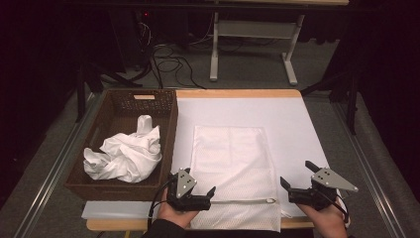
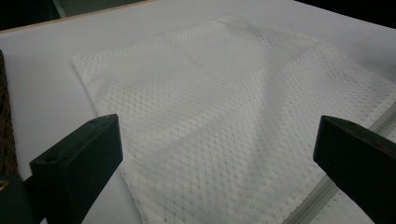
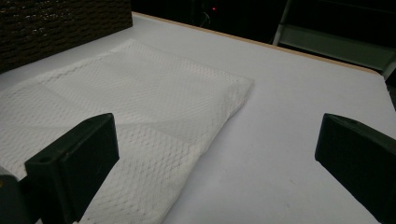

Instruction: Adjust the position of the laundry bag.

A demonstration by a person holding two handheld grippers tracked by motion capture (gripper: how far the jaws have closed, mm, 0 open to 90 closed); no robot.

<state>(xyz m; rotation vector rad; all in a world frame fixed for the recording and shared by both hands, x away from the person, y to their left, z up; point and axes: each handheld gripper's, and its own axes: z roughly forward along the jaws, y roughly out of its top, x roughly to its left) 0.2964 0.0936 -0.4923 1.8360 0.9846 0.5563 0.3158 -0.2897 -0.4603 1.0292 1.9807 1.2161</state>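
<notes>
Mesh bag [image 1: 230, 173]: near end runs past table's front edge, cut by bottom of high view; contents can't be told. Crumpled white cloth [image 1: 126, 156] in basket [image 1: 168, 129]: underside hidden by near wall. Both forearms cut off at bottom. Left gripper view: zipper [image 2: 327, 186] cut at rt edge, basket a sliver at left.

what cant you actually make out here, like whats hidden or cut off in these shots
- Basket floor: high view, covered by the crumpled white cloth.
- Mesh bag contents: it lies flat with the zipper closed; nothing shows through.
- Bag's near edge: cut off by the bottom of the high view.
- Zipper pull: too small to read.
- Room beyond the table: too dark.
</notes>
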